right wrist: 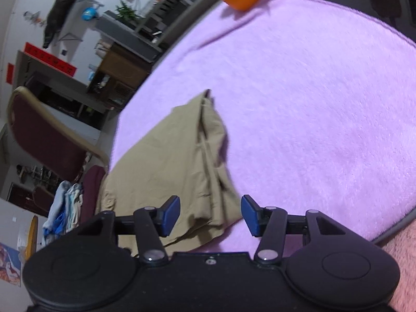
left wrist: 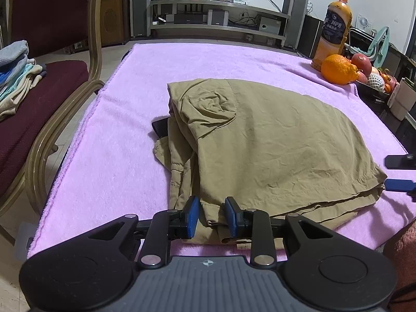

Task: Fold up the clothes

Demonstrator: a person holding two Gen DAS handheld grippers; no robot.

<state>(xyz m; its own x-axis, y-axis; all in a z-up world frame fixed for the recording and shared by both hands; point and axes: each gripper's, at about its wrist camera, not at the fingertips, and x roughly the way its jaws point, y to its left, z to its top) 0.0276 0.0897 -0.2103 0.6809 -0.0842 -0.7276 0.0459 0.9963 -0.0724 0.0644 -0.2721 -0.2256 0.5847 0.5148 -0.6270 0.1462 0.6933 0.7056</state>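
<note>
Khaki shorts (left wrist: 267,145) lie folded over on the pink towel (left wrist: 124,135) that covers the table. My left gripper (left wrist: 212,217) stands at the near hem of the shorts, its blue pads (left wrist: 193,214) part open with a fold of the fabric between them. My right gripper (right wrist: 210,214) is open over the corner of the shorts (right wrist: 169,161); its fingers (left wrist: 397,184) show at the right edge of the left wrist view, beside the hem. A black strap (left wrist: 160,126) pokes out under the shorts at the left.
An orange (left wrist: 336,69), a juice bottle (left wrist: 332,31) and a bowl of fruit (left wrist: 374,78) stand at the far right corner. A dark red chair (left wrist: 33,109) with a stack of folded clothes (left wrist: 15,78) stands left of the table.
</note>
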